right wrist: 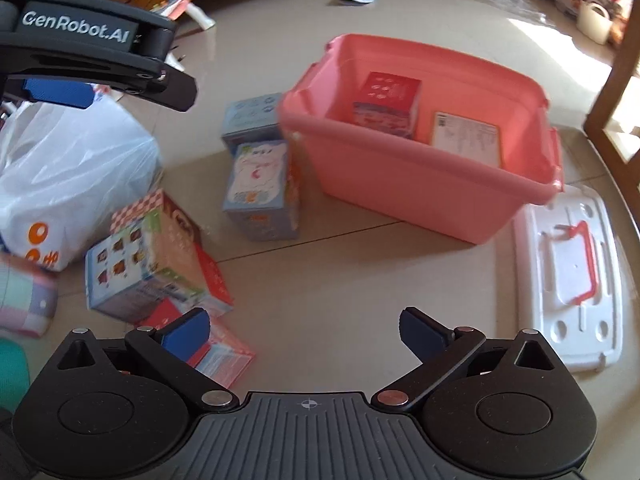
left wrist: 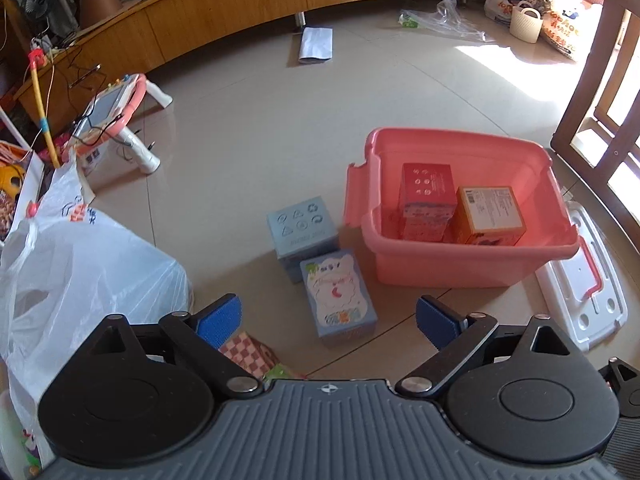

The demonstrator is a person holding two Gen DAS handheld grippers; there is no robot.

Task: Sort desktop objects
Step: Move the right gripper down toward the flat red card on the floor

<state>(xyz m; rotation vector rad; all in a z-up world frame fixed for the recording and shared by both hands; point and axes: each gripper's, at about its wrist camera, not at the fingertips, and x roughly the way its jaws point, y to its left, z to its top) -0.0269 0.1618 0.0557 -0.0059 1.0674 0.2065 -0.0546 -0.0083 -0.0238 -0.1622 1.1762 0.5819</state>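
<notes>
Two claws, left gripper point(left wrist: 328, 322) and right gripper point(right wrist: 304, 330), gape empty; blue box point(left wrist: 338, 294) sits just beyond left one, pink bin point(left wrist: 464, 216) far right.

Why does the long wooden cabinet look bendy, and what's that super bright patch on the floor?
Left wrist view: the fisheye lens bows the wooden cabinet, and sunlight washes the floor white. Right wrist view: the pink bin's edges look slightly smeared.

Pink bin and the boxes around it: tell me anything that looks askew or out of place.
The pink bin stands open; its white lid lies flat on the floor beside it. The checkered box lies tipped with a flap hanging open. Two blue boxes sit outside the bin; the red and orange boxes are already inside.
</notes>
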